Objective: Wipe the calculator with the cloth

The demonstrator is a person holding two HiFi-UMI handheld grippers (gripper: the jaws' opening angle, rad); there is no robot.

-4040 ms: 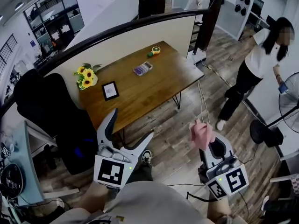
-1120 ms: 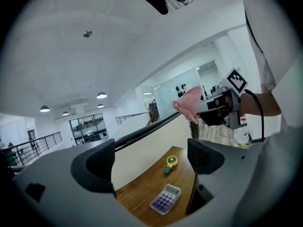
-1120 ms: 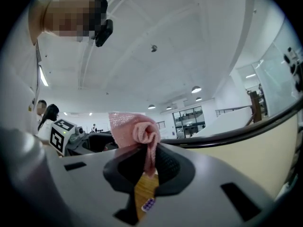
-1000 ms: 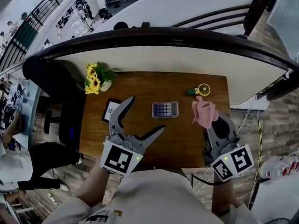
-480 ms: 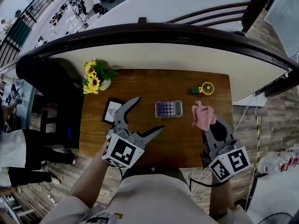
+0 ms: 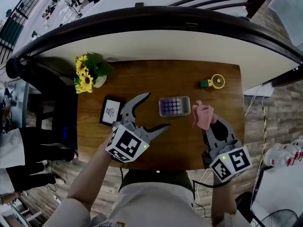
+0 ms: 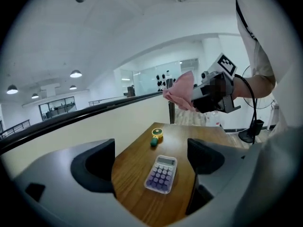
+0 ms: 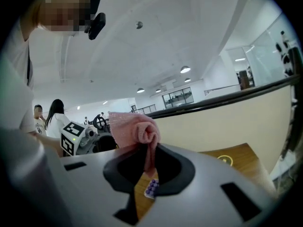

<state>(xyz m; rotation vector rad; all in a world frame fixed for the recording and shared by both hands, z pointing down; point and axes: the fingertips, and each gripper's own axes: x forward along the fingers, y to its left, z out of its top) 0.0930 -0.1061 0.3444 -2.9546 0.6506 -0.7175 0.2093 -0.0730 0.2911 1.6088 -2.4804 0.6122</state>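
A purple-keyed calculator [image 6: 174, 106] lies flat near the middle of the wooden table [image 6: 142, 77]. My left gripper [image 6: 156, 111] hangs open just left of it, and in the left gripper view the calculator [image 7: 161, 175] shows ahead between the wide-apart jaws of that gripper [image 7: 151, 162]. My right gripper [image 6: 208, 121] is shut on a bunched pink cloth [image 6: 202, 116], which hangs beside the calculator's right end. In the right gripper view the cloth [image 8: 135, 129] bulges above the closed jaws of the right gripper [image 8: 149, 167], with a corner of the calculator [image 8: 151, 188] below.
A vase of sunflowers [image 6: 87, 74] stands at the table's back left, with a small framed picture [image 6: 110, 110] in front of it. A yellow and green object [image 6: 213, 82] lies at the back right. A curved partition [image 6: 156, 41] backs the table. A black chair [image 6: 45, 86] stands left.
Both grippers have moved in over the table. The left one now stands closer to the calculator, and the cloth has come down beside the calculator's right end.
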